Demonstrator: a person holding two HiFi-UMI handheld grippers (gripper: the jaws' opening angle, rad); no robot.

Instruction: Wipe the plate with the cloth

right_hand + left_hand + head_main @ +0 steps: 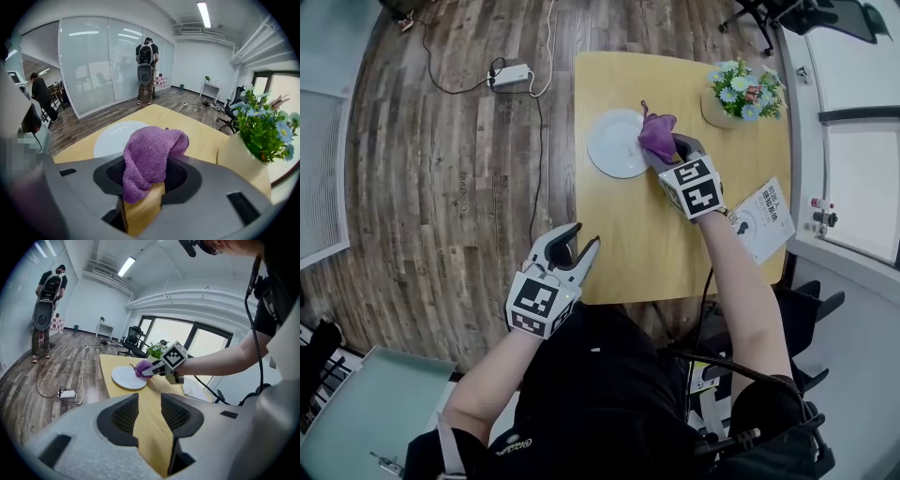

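A white plate (617,142) lies on the wooden table (628,234), toward its far left side. My right gripper (667,150) is shut on a purple cloth (656,134), held at the plate's right rim. In the right gripper view the cloth (150,157) bulges up between the jaws, with the plate (117,138) just beyond. My left gripper (577,244) is open and holds nothing; it hovers at the table's near left edge. From the left gripper view, the plate (127,378) and cloth (142,367) lie ahead across the table.
A pot of blue and white flowers (741,94) stands at the far right corner. A printed leaflet (761,217) lies at the right edge. A power strip with cables (510,75) rests on the wood floor. A person (46,310) stands far off; office chairs (135,339) sit by the windows.
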